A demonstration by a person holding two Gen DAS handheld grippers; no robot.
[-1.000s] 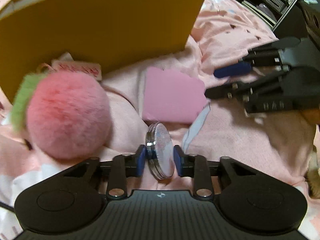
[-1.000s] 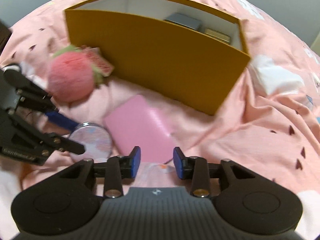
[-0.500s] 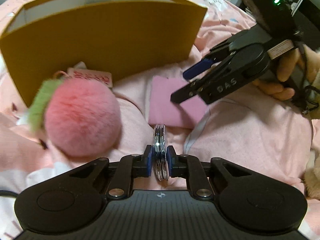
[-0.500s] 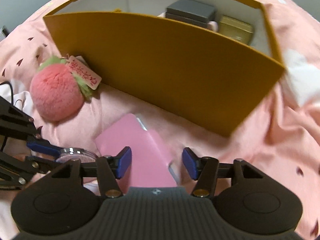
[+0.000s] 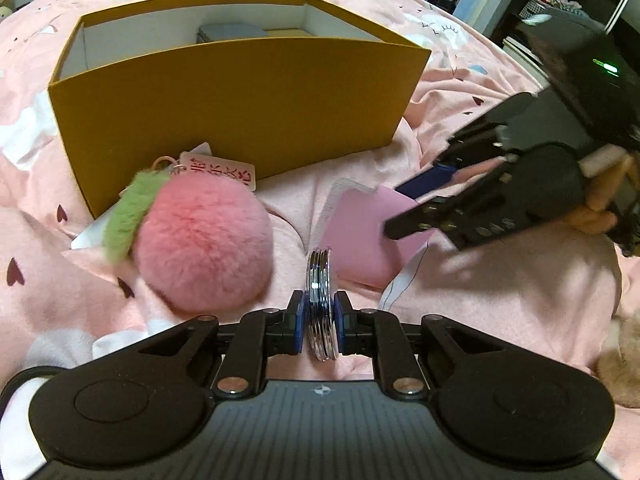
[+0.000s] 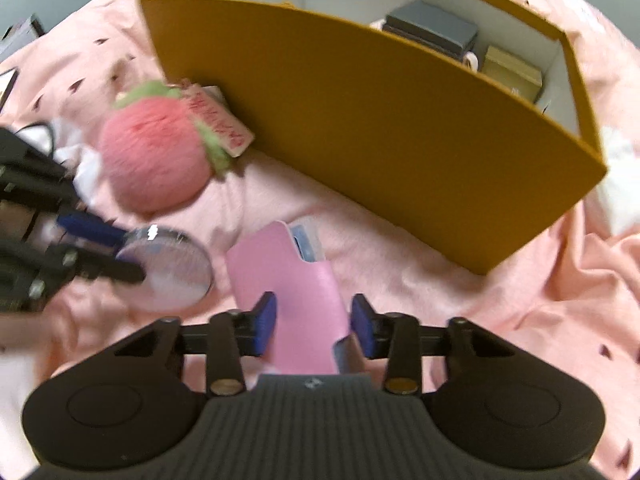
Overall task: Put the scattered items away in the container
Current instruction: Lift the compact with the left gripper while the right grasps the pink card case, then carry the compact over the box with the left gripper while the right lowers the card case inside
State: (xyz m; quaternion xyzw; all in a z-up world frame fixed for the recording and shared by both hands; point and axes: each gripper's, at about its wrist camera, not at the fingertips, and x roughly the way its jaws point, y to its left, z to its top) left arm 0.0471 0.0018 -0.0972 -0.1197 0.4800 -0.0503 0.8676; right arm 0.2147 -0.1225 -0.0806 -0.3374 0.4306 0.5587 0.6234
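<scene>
While my left gripper point(image 5: 319, 326) clamps the round compact mirror point(image 5: 319, 304) above the bed, my right gripper's point(image 6: 315, 326) fingers are closing around the pink pouch point(image 6: 298, 304), so next both need lifting into the yellow box point(image 5: 240, 96).

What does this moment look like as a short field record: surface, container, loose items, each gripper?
surface: pink bedsheet
container: yellow box, open top, grey case and gold tin inside
loose: pink plush with tag, beside the box front
left gripper: shut on round mirror, held edge-on
right gripper: jaws closing around pink pouch; pads not yet pressing it
pouch: lying on the sheet, in front of the box
</scene>
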